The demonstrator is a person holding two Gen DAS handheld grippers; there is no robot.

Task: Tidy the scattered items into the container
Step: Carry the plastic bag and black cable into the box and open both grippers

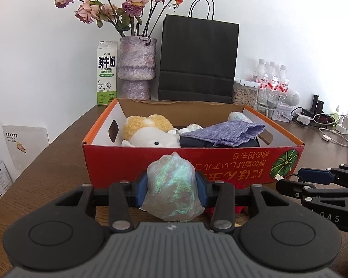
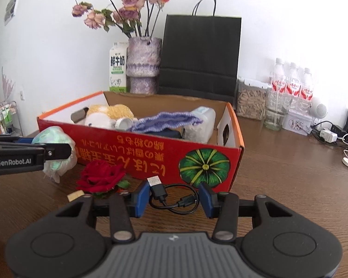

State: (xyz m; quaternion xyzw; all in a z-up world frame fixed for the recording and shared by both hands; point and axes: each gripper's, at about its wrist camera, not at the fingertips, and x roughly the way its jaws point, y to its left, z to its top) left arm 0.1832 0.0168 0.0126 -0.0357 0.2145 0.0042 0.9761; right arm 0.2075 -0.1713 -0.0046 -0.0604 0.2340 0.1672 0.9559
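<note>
Clenching the iridescent bag [image 1: 171,185] in our left tongs [image 1: 171,186], we hold it just before the red box [image 1: 220,162] wall on the counter [image 1: 58,150]. Our right tongs [image 2: 175,197] stand released around the black cable [image 2: 174,197], pads apart from it. Beside it lies a red rose [image 2: 102,177]. Bare counter stretches right. A carton [image 1: 106,74] reads "FRESH MILK".
</note>
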